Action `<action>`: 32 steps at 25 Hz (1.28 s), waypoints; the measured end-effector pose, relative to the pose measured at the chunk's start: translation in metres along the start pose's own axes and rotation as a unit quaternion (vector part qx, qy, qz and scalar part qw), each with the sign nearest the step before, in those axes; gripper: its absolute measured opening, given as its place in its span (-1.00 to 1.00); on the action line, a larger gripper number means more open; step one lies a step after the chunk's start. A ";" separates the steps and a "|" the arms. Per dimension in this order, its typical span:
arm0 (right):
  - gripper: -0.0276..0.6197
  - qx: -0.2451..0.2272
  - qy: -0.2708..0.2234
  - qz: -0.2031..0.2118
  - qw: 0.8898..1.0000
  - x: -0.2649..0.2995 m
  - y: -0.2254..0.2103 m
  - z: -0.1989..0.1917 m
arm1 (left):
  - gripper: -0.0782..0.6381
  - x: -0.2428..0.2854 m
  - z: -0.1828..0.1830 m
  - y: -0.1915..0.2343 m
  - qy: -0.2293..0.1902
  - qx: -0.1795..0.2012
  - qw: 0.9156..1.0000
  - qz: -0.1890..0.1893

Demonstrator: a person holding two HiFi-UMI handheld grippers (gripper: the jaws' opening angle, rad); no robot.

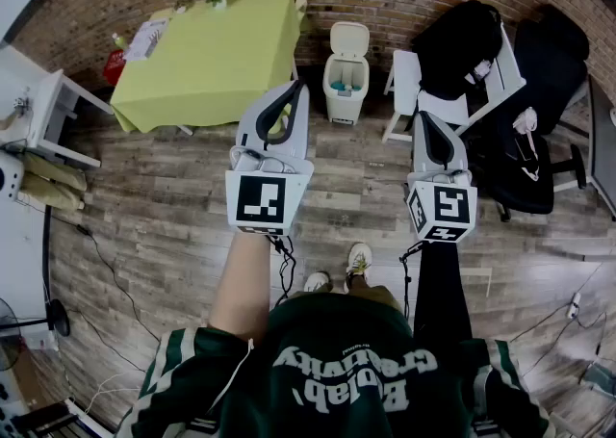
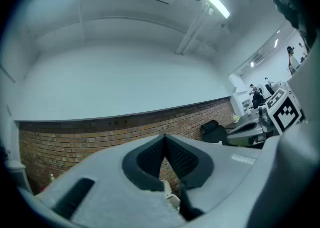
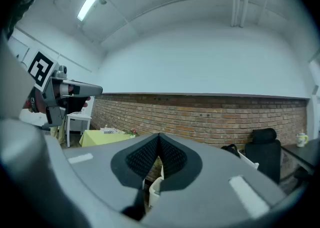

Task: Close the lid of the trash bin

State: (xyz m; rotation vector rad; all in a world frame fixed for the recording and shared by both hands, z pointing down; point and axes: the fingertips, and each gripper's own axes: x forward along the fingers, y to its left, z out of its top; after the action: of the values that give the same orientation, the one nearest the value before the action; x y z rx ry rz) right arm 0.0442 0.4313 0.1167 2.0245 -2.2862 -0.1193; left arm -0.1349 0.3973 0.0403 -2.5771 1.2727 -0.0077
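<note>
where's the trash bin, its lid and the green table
trash bin (image 1: 345,104), head view, front of its body
lid (image 1: 348,38), head view, middle of the raised lid
green table (image 1: 212,53), head view, bare middle of the cloth top

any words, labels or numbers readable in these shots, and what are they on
No text here reads clearly.
shirt: two lines of large white lettering, upside down and warped, so not reliably legible; the small print above them is too small.
left cube, right cube: black-and-white square codes only, no words.
papers on the green table: too small to read.
trash bin: no label visible.
</note>
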 end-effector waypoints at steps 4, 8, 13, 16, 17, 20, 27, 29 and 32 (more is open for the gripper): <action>-0.88 -0.003 0.001 0.003 1.000 -0.037 0.049 0.000 | -0.77 -0.055 -0.001 0.005 -0.006 0.000 1.000 -0.009; -0.88 -0.008 0.006 -0.001 1.000 -0.070 0.079 -0.002 | -0.77 -0.092 -0.005 0.004 -0.004 -0.004 1.000 -0.017; -0.87 -0.018 0.012 -0.004 1.000 -0.095 0.097 -0.004 | -0.77 -0.121 -0.015 0.001 0.011 -0.010 1.000 -0.022; -0.87 -0.016 0.004 -0.006 1.000 -0.102 0.097 -0.001 | -0.77 -0.128 -0.014 -0.002 0.014 -0.016 1.000 -0.019; -0.87 -0.014 0.002 -0.007 1.000 -0.101 0.096 -0.001 | -0.76 -0.128 -0.013 -0.002 0.012 -0.018 1.000 -0.018; -0.87 -0.014 0.001 -0.011 1.000 -0.100 0.093 0.000 | -0.76 -0.124 -0.008 -0.003 0.009 -0.016 1.000 -0.018; -0.72 -0.011 0.000 -0.013 1.000 -0.098 0.096 0.000 | -0.61 -0.122 -0.005 -0.008 0.002 -0.018 0.999 -0.041; -0.70 -0.010 0.000 -0.016 1.000 -0.099 0.098 0.000 | -0.57 -0.122 -0.007 -0.006 0.005 -0.022 0.999 -0.044; -0.69 -0.008 0.001 -0.026 1.000 -0.102 0.102 -0.003 | -0.56 -0.127 -0.011 -0.003 0.007 -0.029 0.998 -0.048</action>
State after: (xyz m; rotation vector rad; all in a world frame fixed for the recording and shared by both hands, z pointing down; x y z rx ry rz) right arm -0.0442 0.5454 0.1299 2.0765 -2.2237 -0.1371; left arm -0.2122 0.4958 0.0658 -2.6890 1.1689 -0.0080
